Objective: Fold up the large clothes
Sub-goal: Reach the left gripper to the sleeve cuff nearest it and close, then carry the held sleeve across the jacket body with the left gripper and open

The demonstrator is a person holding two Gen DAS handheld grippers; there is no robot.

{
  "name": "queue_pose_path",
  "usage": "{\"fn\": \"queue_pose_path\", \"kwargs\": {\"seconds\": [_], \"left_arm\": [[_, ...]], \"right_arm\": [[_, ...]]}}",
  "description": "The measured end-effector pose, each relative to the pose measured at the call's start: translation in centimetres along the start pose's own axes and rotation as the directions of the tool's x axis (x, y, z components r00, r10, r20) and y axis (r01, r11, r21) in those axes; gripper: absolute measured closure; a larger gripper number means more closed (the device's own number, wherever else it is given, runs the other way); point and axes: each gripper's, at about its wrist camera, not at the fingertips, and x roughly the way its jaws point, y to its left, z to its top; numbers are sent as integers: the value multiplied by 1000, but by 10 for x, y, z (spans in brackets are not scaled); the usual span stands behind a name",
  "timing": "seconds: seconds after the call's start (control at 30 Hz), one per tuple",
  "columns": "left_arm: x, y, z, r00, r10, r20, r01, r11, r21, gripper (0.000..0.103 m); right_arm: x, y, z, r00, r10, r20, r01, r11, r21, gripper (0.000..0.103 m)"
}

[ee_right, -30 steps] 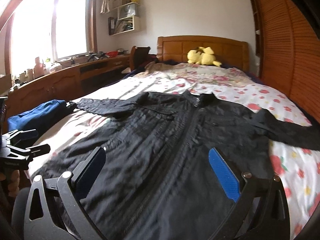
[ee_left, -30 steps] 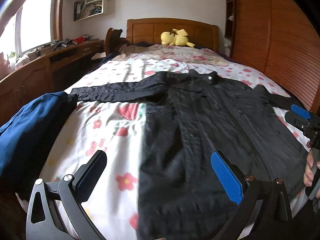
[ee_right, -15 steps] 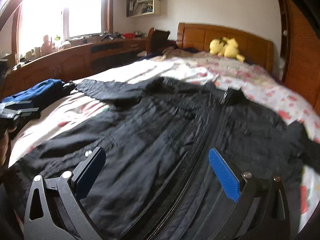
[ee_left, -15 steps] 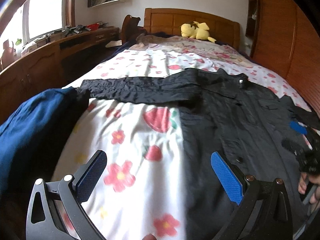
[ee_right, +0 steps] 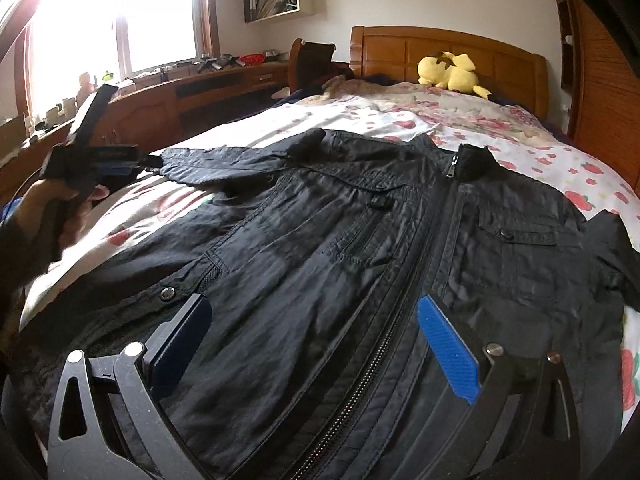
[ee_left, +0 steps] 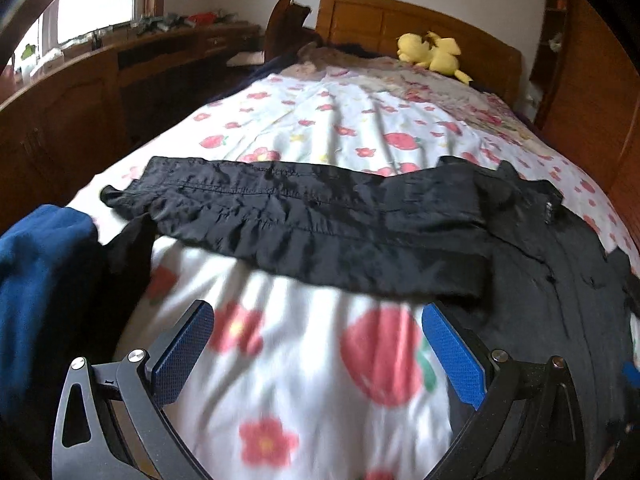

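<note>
A black zip jacket [ee_right: 360, 256] lies flat, front up, on the flowered bed [ee_right: 400, 120], collar toward the headboard. Its left sleeve [ee_left: 304, 216] stretches sideways across the sheet. My left gripper [ee_left: 316, 344] is open and empty, hovering over the sheet just short of that sleeve; it also shows in the right wrist view [ee_right: 116, 160] near the sleeve's cuff. My right gripper [ee_right: 312, 336] is open and empty, low over the jacket's lower front beside the zipper. The jacket's right sleeve [ee_right: 612, 248] lies near the bed's right side.
A blue garment [ee_left: 36, 280] is heaped at the bed's left edge. A yellow plush toy [ee_left: 434, 54] sits by the wooden headboard [ee_right: 448, 44]. A wooden desk [ee_right: 200, 92] runs along the left wall under the window. A slatted wardrobe [ee_right: 600, 72] stands right.
My left gripper has moved forward and left, from over the jacket's body to the sheet before the left sleeve. My right gripper has moved forward and lower over the jacket front.
</note>
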Motion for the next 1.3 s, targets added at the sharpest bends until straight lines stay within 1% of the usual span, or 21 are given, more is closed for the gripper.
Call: {"fn": "queue_pose_path", "kwargs": {"seconds": [0.07,0.17,0.27,0.37,0.43,0.47,0.5,0.53,0.6,0.67,0.7,0.73,0.77,0.8,0.83,0.87,0.9,1.03,1.13,1.23,1.3], "left_arm": [[19,6,8,1000,-9,-21,8,1000,-25,0],[46,21,20,998,-31,-59,25,995,-97,5],[69,37,31,995,-34,-91,19,986,-164,10],[87,51,36,993,-41,-111,15,976,-219,22],[95,59,39,992,-39,-119,7,965,-263,32],[97,62,40,992,-41,-119,6,960,-279,35],[99,65,41,992,-37,-117,2,957,-291,39],[103,64,43,992,-17,-126,-20,958,-287,43],[106,60,44,989,8,-146,-49,959,-278,44],[104,56,43,990,5,-144,-45,960,-276,46],[106,54,45,989,-1,-145,-39,962,-271,53],[107,53,46,989,4,-148,-43,963,-266,67],[109,54,48,989,18,-150,-57,963,-262,76],[109,56,49,989,23,-146,-62,962,-267,92],[109,59,49,990,9,-138,-48,958,-283,97],[110,62,50,991,-11,-136,-30,954,-297,98],[109,60,51,990,-12,-137,-30,954,-297,99],[96,44,59,994,30,-110,-55,970,-239,100],[77,23,67,997,32,-73,-47,978,-204,100],[54,-7,77,999,33,-28,-37,988,-152,100],[37,-32,83,1000,10,-4,-10,994,-106,100]], "right_arm": [[1,0,-1,1000,-1,-2,1,1000,-1,0],[2,1,-1,1000,-4,-2,4,1000,-7,0],[3,3,-1,1000,-8,-2,8,1000,-15,0],[3,4,-2,1000,-9,0,9,1000,-22,0],[3,4,-2,1000,-8,1,8,1000,-22,0],[3,4,-3,1000,-7,2,7,1000,-21,0],[3,4,-3,1000,-7,2,7,1000,-19,0],[3,3,-3,1000,-5,2,5,1000,-18,0],[3,3,-3,1000,-5,2,5,1000,-16,0],[3,3,-3,1000,-3,4,3,1000,-15,0],[3,2,-3,1000,-2,4,2,1000,-14,0],[3,2,-4,1000,-2,4,2,1000,-12,0],[3,2,-4,1000,-2,5,2,1000,-13,0],[3,2,-3,1000,-3,7,3,1000,-13,0],[3,3,-3,1000,-2,6,2,1000,-14,0],[5,3,-4,1000,0,3,0,1000,-14,0],[5,3,-4,1000,2,0,-2,1000,-13,0],[6,2,-5,1000,9,-4,-9,1000,-8,0],[5,1,-5,1000,10,3,-10,1000,-6,0],[2,2,-5,1000,9,12,-9,1000,-5,0],[-1,2,-5,1000,6,20,-6,1000,-4,0]]}}
